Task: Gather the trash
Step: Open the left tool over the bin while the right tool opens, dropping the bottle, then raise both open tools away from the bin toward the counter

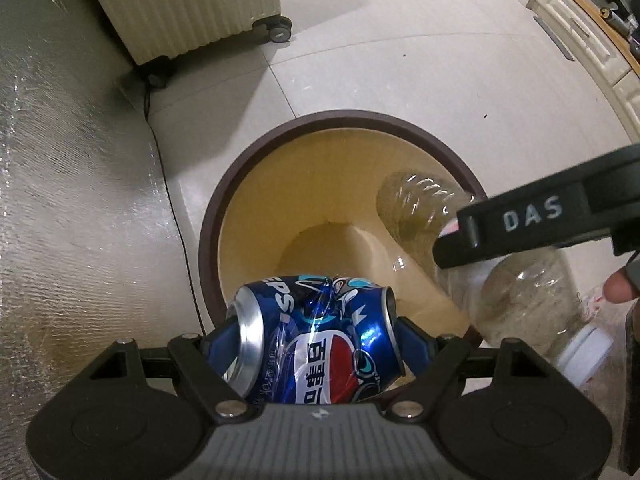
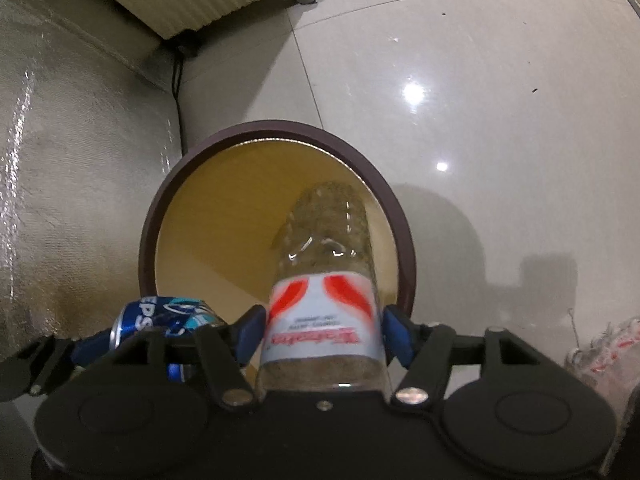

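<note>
My left gripper (image 1: 316, 340) is shut on a crushed blue Pepsi can (image 1: 316, 332), held sideways over the near rim of a round bin (image 1: 208, 240) with a dark brown rim and tan inside. My right gripper (image 2: 324, 334) is shut on a clear plastic bottle (image 2: 324, 248) with a red and white label, its far end pointing down over the bin (image 2: 148, 220). In the left wrist view the bottle (image 1: 416, 208) and the right gripper's finger (image 1: 520, 220) come in from the right. In the right wrist view the can (image 2: 160, 316) shows at the lower left.
The bin stands on a pale tiled floor (image 1: 400, 60). A silvery foil-like surface (image 1: 72, 200) runs along the left. A cream ribbed suitcase on wheels (image 1: 184, 4) stands behind it. A cable (image 1: 176, 216) trails by the bin. A cabinet (image 1: 592, 28) is far right. Crumpled wrapper (image 2: 608, 352) lies right.
</note>
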